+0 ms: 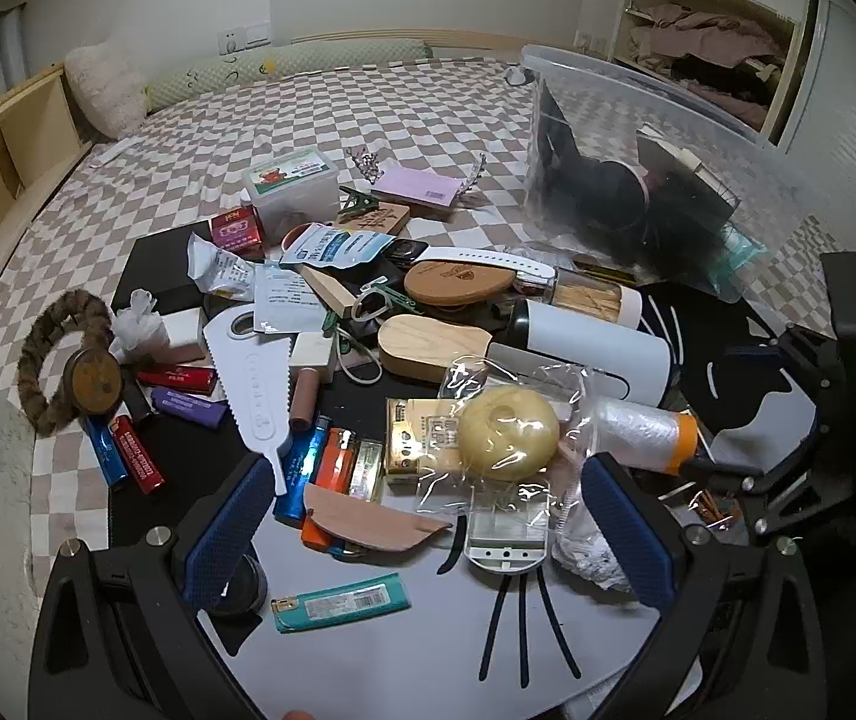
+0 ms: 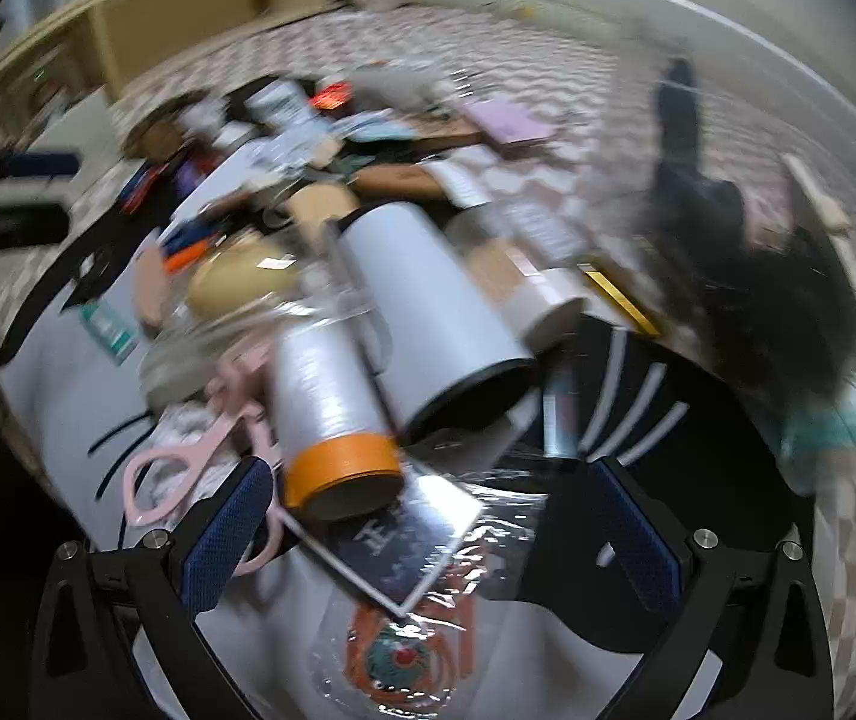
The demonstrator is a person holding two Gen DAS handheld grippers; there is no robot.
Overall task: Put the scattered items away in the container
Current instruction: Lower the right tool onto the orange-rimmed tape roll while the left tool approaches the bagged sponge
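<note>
The left wrist view looks forward and down from low over the near edge of the pile on the bed point(image 1: 368, 114), facing the headboard wall, with the clear container point(image 1: 626, 138) off to its upper right. The right wrist view sits closer and lower on the pile's right side, badly blurred, facing leftward across it. Both share the white cylinder point(image 1: 596, 354) point(image 2: 434, 306), the orange-capped roll point(image 1: 650, 429) point(image 2: 332, 414), the yellow dome point(image 1: 509, 432) point(image 2: 236, 285) and the container's dark contents point(image 2: 776, 276).
</note>
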